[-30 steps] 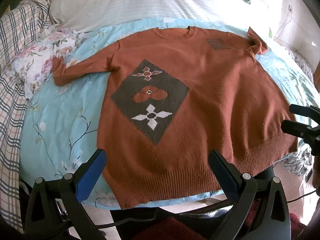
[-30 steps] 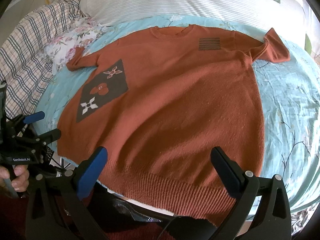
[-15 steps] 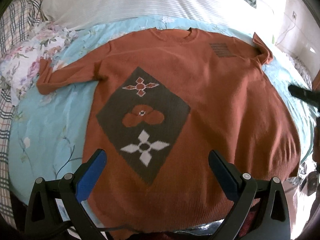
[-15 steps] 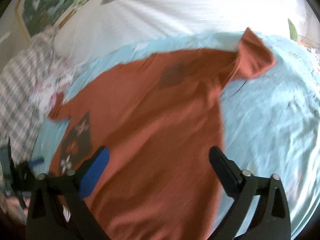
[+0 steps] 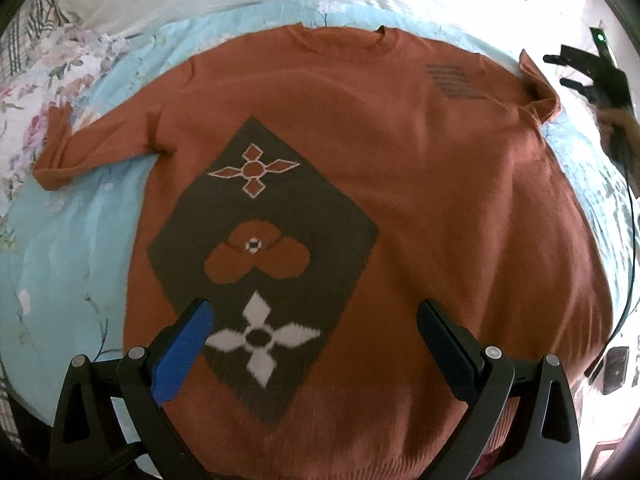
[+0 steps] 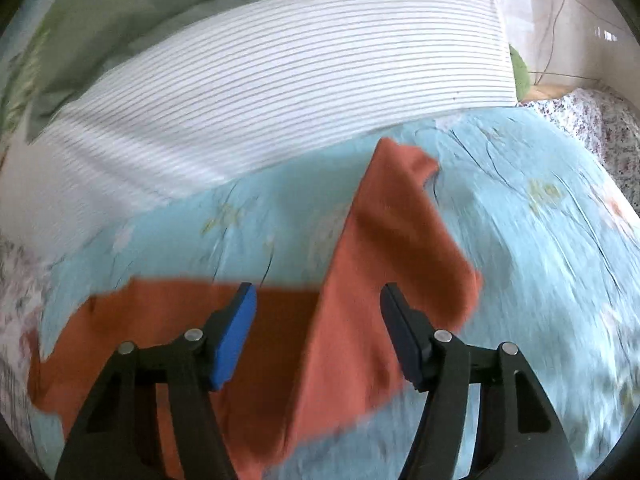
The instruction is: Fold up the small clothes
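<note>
One pale-blue floral bedspread (image 5: 72,240) under a rust sweater (image 5: 440,200), striped pillow (image 6: 280,80) behind.

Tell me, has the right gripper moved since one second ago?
Yes. The right gripper went from the sweater's hem toward its sleeve, nearer the striped pillow.

1. We see a bed with a light blue floral cover (image 6: 540,240).
2. A striped white pillow (image 6: 300,88) lies at its head, a green cloth (image 6: 160,8) behind it.
3. Daylight brightens the pale wall (image 6: 568,20).
</note>
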A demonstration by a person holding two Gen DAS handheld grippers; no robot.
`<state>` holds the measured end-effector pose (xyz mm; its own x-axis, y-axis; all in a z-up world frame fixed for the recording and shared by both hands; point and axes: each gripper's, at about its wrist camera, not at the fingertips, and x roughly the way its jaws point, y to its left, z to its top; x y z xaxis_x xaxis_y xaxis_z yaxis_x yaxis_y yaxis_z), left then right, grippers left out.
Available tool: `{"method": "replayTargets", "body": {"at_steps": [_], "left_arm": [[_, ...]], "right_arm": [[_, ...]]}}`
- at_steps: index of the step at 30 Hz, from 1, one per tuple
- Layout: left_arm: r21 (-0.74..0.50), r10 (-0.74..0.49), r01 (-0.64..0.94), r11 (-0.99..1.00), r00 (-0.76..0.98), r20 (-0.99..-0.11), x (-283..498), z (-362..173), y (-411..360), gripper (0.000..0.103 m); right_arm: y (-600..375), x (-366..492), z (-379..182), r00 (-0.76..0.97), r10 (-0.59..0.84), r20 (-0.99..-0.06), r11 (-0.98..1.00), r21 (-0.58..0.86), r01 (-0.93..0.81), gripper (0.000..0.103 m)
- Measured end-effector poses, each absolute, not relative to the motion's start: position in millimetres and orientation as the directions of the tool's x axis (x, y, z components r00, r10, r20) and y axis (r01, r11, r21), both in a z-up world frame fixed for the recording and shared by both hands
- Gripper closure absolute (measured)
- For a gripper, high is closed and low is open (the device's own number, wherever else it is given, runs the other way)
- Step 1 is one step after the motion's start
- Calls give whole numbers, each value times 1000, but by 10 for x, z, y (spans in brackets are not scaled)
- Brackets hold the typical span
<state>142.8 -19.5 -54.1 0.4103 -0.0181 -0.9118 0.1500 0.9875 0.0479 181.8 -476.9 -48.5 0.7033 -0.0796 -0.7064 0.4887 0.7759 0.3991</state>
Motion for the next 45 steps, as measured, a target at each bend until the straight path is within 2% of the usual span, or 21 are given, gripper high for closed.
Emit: {"method": "replayTargets", "body": {"at_steps": [8, 10, 11, 12, 13, 17, 25, 30, 35, 39, 41, 42, 43, 45], "left_arm": [[28, -26, 138, 990, 376, -926, 1827, -659, -244, 1], [19, -33, 134, 991, 370, -929, 1906, -695, -251, 1], [12, -38, 133, 991, 366, -930, 1946, -717, -251, 1], [4, -44, 132, 991, 356, -933, 1980, -743, -245, 1], [0, -47, 132, 991, 353, -934, 2000, -763, -247, 1], [-11, -61, 142, 990, 351, -935, 2073, -804, -254, 1], [-38, -91, 141, 989, 394, -915, 2025, -735, -139, 1], [-59, -103, 115, 992, 422, -901, 1887, -656, 19, 1], [-107, -128, 72, 992, 444, -887, 1731, -590, 216, 1], [-141, -144, 40, 989, 462, -875, 1723, -539, 327, 1], [-154, -148, 27, 988, 475, -868, 1724, -506, 408, 1], [-159, -150, 21, 987, 481, -864, 1728, -492, 447, 1], [-165, -151, 14, 986, 486, -861, 1741, -485, 479, 1], [-188, -167, 7, 982, 495, -853, 1793, -481, 546, 1]], "right_arm": [[-5508, 2604, -798, 603, -249, -757, 732, 261, 630, 38], [-5683, 2685, -895, 581, -254, -773, 718, 252, 649, 39], [-5760, 2728, -949, 575, -248, -780, 714, 254, 652, 46], [-5810, 2764, -1011, 570, -230, -789, 716, 260, 648, 77], [-5844, 2786, -1076, 567, -195, -800, 718, 278, 638, 90], [-5629, 2719, -992, 635, -120, -763, 761, 340, 552, 91], [-4492, 2572, -572, 769, 204, -606, 810, 545, 215, 92], [-3575, 2527, -519, 760, 401, -512, 768, 639, 25, 92], [-2740, 2432, -508, 737, 514, -439, 721, 686, -94, 92], [-2140, 2444, -642, 664, 589, -461, 722, 669, -176, 92], [-1974, 2464, -735, 609, 637, -473, 704, 678, -210, 87], [-1876, 2474, -765, 584, 650, -486, 702, 679, -216, 80], [-1839, 2460, -832, 557, 668, -493, 694, 684, -227, 65], [-1806, 2395, -906, 540, 688, -485, 680, 691, -246, 52]]}}
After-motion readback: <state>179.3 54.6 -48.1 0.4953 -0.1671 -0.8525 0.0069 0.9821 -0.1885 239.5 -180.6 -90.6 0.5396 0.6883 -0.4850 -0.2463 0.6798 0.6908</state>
